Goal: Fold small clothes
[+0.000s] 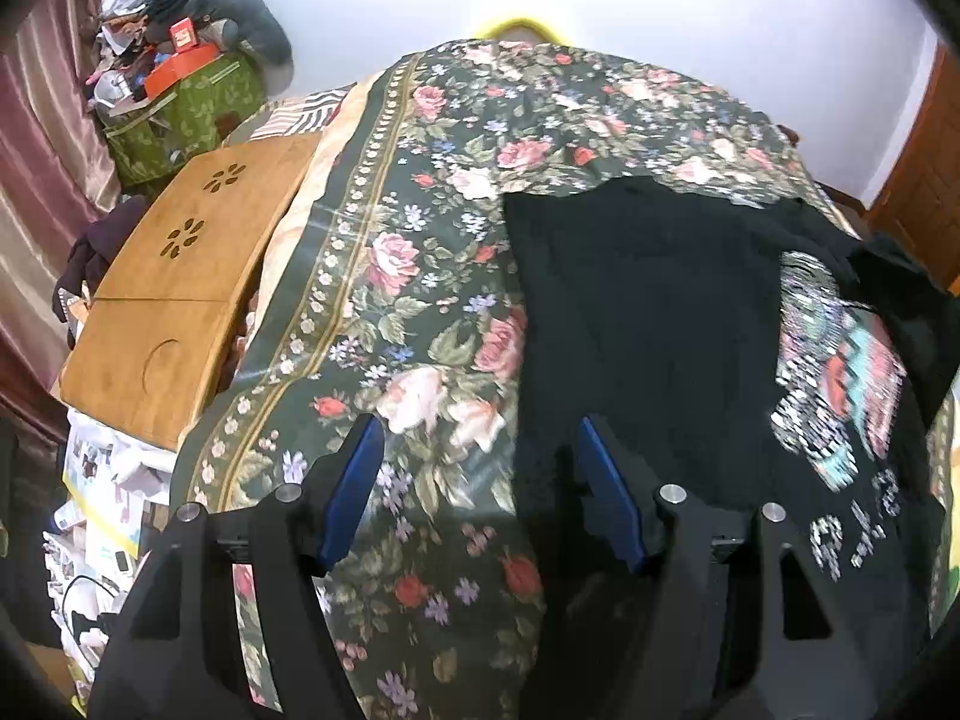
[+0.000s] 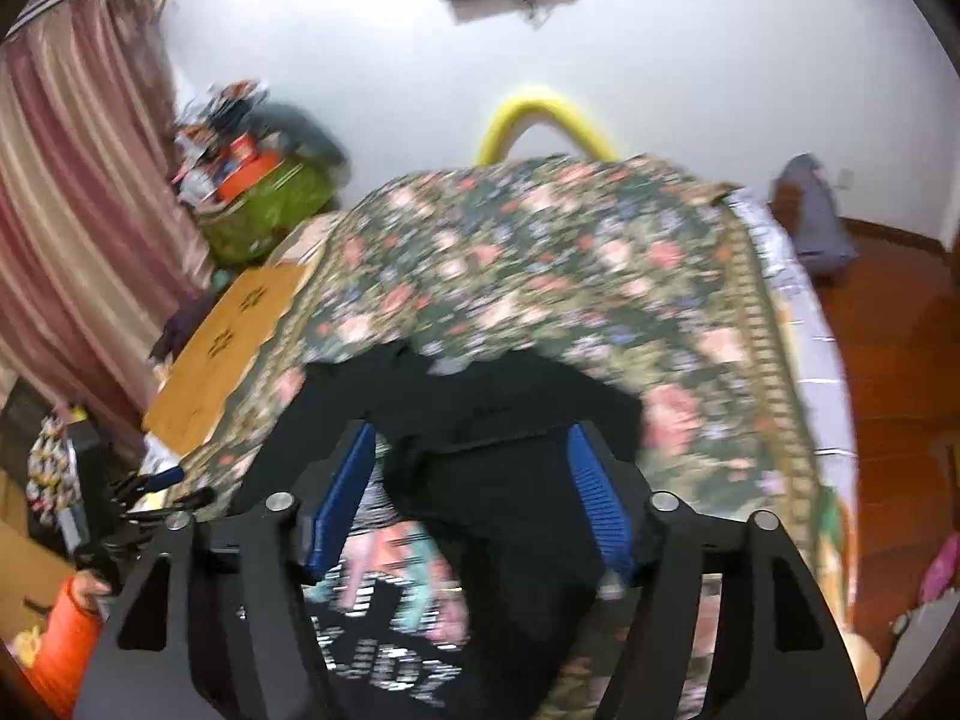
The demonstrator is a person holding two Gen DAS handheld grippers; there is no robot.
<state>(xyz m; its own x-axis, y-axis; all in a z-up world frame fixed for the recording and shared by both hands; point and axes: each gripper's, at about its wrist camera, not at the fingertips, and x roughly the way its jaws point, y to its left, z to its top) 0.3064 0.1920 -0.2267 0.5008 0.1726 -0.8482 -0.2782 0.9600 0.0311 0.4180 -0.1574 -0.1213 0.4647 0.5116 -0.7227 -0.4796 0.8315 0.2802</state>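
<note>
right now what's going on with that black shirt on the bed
A person holding tongs in each hand is folding a black printed t-shirt lying on the dark floral bedspread. The left tongs are open over the shirt's left edge, gripping nothing. The right tongs are open above the shirt's bunched black fabric.

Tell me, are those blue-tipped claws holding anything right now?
No. The left gripper is open over the edge of the black T-shirt on the floral bedspread. The right gripper is open above the shirt too, gripping nothing.
</note>
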